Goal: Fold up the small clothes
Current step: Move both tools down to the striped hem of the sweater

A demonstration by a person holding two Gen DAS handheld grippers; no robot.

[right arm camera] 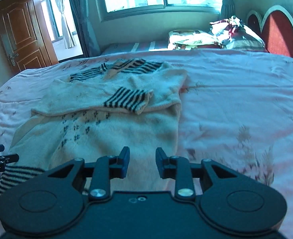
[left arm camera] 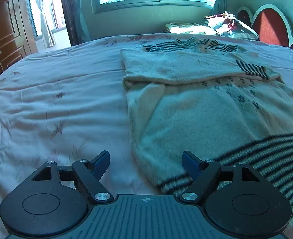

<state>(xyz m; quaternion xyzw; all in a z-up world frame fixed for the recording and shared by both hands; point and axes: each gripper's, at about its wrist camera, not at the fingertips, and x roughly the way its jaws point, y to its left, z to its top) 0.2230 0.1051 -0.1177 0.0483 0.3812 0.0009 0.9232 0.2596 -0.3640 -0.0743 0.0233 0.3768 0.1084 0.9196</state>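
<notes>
My grippers hide the sweater's [left arm camera: 216, 107] near hem; it lies half folded on the bed [left arm camera: 56, 99]. Left gripper [left arm camera: 145, 164] and right gripper [right arm camera: 142, 162] jaws apart, empty. Bedding pile [right arm camera: 216, 35] beyond.

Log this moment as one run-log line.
left gripper: open, empty | right gripper: open, empty | sweater: flat on bed, sleeves folded in | hem: unfolded

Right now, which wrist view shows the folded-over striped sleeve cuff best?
The right wrist view: the striped cuff lies whole, mid-frame, on the sweater. The left wrist view shows it smaller, foreshortened, toward the right.
</notes>
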